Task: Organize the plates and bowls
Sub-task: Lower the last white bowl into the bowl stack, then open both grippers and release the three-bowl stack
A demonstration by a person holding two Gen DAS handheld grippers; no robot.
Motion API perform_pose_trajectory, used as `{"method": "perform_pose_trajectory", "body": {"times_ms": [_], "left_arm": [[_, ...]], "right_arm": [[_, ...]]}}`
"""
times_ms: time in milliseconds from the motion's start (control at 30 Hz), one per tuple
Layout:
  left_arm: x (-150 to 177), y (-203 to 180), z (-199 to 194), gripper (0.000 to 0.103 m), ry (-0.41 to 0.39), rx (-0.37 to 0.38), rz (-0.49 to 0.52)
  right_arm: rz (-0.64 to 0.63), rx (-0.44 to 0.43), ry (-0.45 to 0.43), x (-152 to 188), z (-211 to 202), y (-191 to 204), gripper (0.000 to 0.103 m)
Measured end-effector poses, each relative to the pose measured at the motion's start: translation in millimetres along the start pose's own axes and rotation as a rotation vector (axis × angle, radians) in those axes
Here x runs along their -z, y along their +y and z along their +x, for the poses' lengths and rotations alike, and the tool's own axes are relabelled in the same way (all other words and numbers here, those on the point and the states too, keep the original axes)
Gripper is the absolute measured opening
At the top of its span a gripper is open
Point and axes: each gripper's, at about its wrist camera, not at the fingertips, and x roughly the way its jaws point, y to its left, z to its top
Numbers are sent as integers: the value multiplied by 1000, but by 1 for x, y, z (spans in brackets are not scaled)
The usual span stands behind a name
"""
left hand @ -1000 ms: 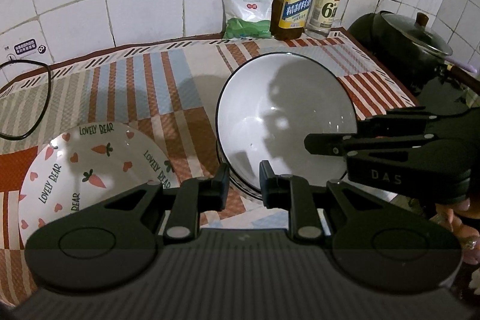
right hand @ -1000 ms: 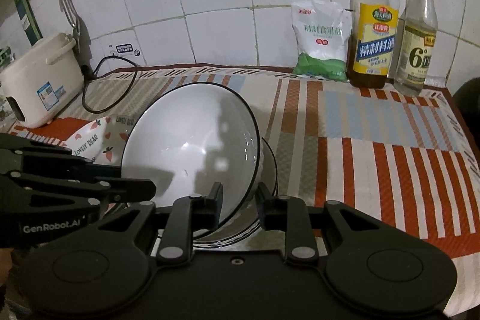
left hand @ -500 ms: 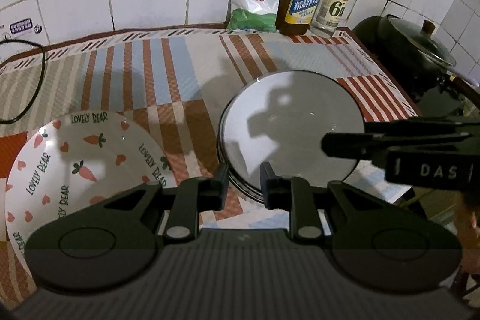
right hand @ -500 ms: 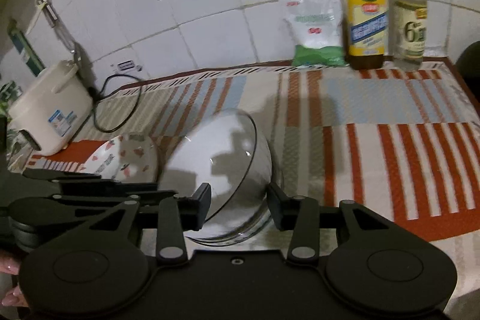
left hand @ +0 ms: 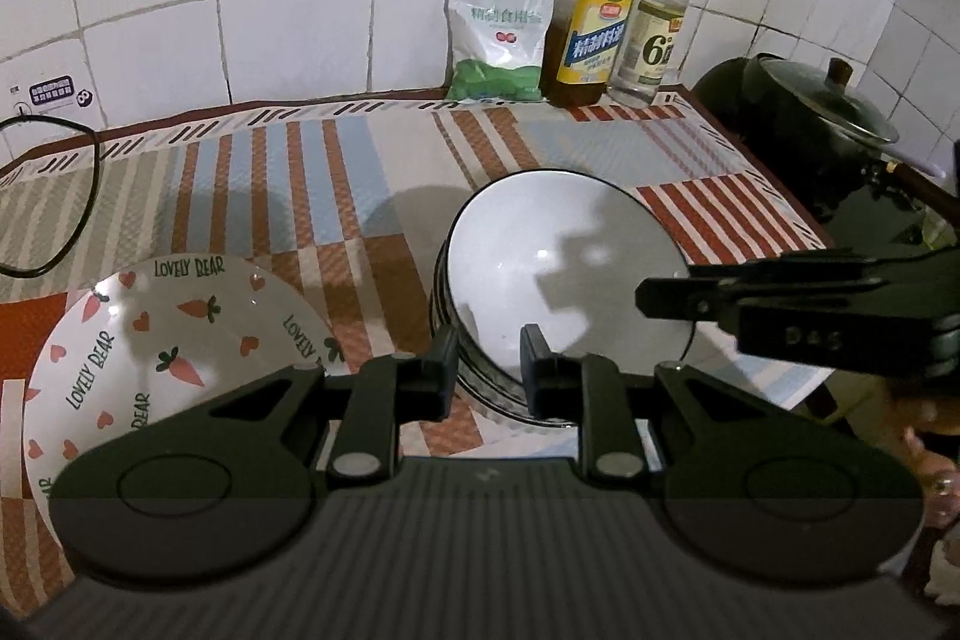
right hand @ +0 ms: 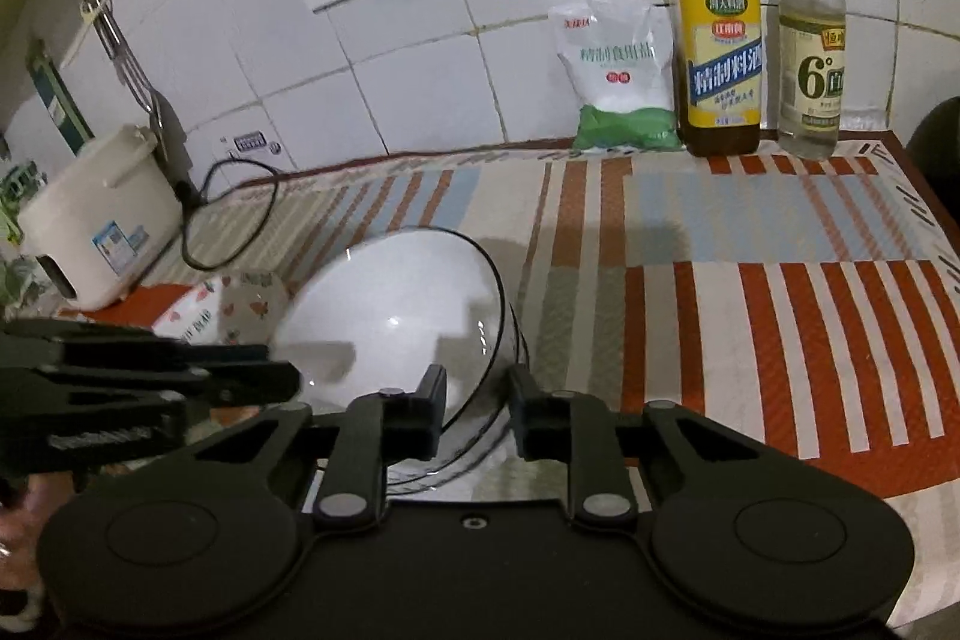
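A stack of white bowls with black rims (left hand: pixel 564 268) stands on the striped cloth, and the top bowl (right hand: pixel 396 322) leans over to one side. My left gripper (left hand: pixel 489 364) is shut on the near rim of the stack. From the right comes my right gripper (right hand: pixel 477 400), its jaws closing, with the top bowl's rim pinched between the pads. It shows side-on in the left wrist view (left hand: pixel 645 295). My left gripper (right hand: pixel 288 379) also shows at the left of the right wrist view. A carrot-and-heart plate (left hand: pixel 168 340) lies left of the bowls.
Two bottles (left hand: pixel 594 22) and a salt bag (left hand: pixel 495 34) stand against the tiled wall. A dark pot with a glass lid (left hand: pixel 822 118) sits beyond the cloth's right edge. A white rice cooker (right hand: pixel 96 214) and its black cable (right hand: pixel 234 208) are at the far left.
The top bowl stood steeply tilted, lay flat half a second ago while the right jaws spread, and now leans again with the right jaws narrowed on its rim.
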Motion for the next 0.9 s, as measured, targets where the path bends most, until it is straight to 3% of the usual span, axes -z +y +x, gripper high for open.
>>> {"method": "perform_pose_trajectory", "body": {"times_ms": [167,433,600,900], "left_arm": [[6,-8,-11,23,-11,-1,27],[19,-16,-42,34,-55,21,52],[28,-17,-59,34,-48,24,67],[44,-25,-81,42,-69,32,118]], "right_arm": [[-62,-4,-103,11,-21,11,32],[-195,14,-218,29,-73,30,60],[-246,1,-243,49,-97,40,61],[-337,10,-313,88,-131,53,76]]}}
